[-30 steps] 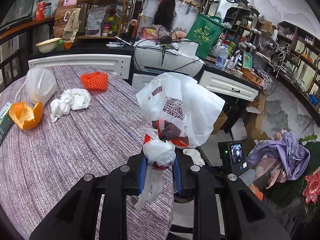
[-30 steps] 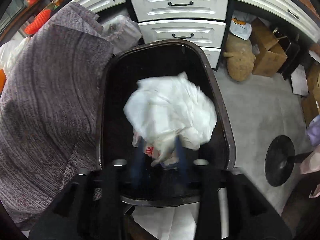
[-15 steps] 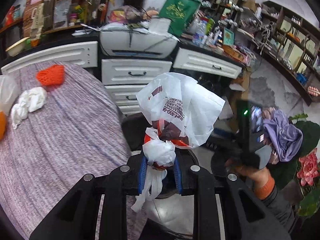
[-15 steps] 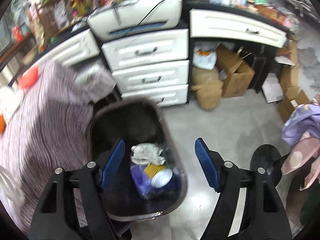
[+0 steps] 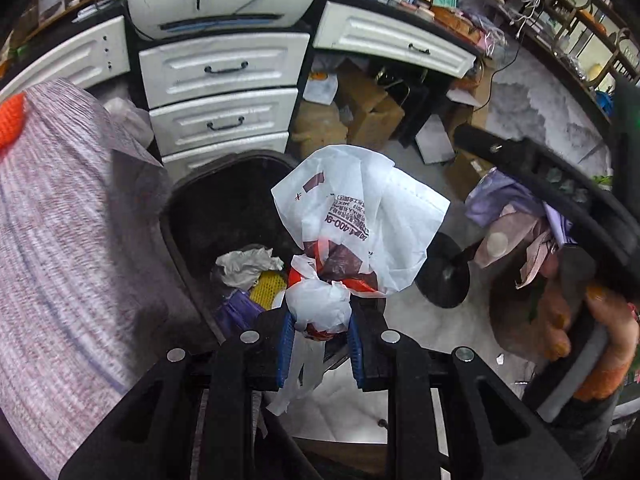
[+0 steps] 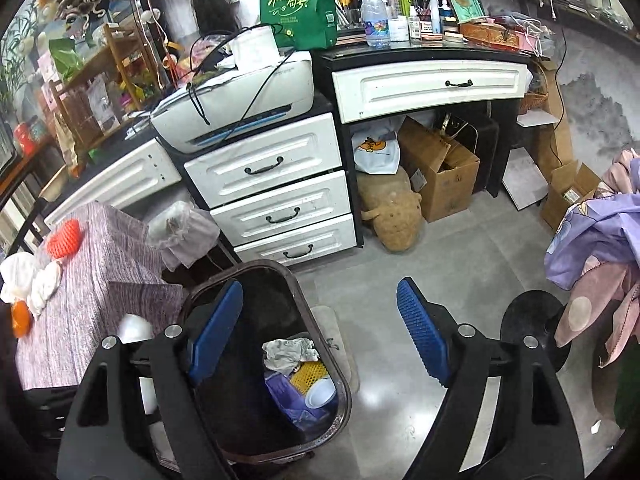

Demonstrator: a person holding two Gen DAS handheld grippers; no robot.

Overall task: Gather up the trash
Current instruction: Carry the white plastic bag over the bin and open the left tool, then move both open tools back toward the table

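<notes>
My left gripper (image 5: 320, 332) is shut on the knotted neck of a white plastic bag (image 5: 360, 216) with red print. It holds the bag tilted down over the dark trash bin (image 5: 168, 216). Crumpled grey paper (image 5: 244, 266) and a yellow piece lie in the bin. My right gripper (image 6: 320, 336) hangs higher above the bin (image 6: 308, 316) and the floor; its jaws are opening with nothing between them. On the purple-clothed table (image 6: 100, 280) lie an orange net (image 6: 64, 232), white tissue (image 6: 40, 284) and orange peel (image 6: 20, 318).
White drawers (image 6: 280, 208) with a printer on top stand just behind the bin. Cardboard boxes (image 6: 440, 168) sit under the desk. A black round stand base (image 6: 532, 328) and draped purple clothes (image 6: 592, 232) are to the right. An orange-gloved hand (image 5: 592, 328) is beside my left gripper.
My left gripper carried the bag off the table and tipped down over the bin. My right gripper rose from the bin and widened; the white wad seen between its jaws is gone.
</notes>
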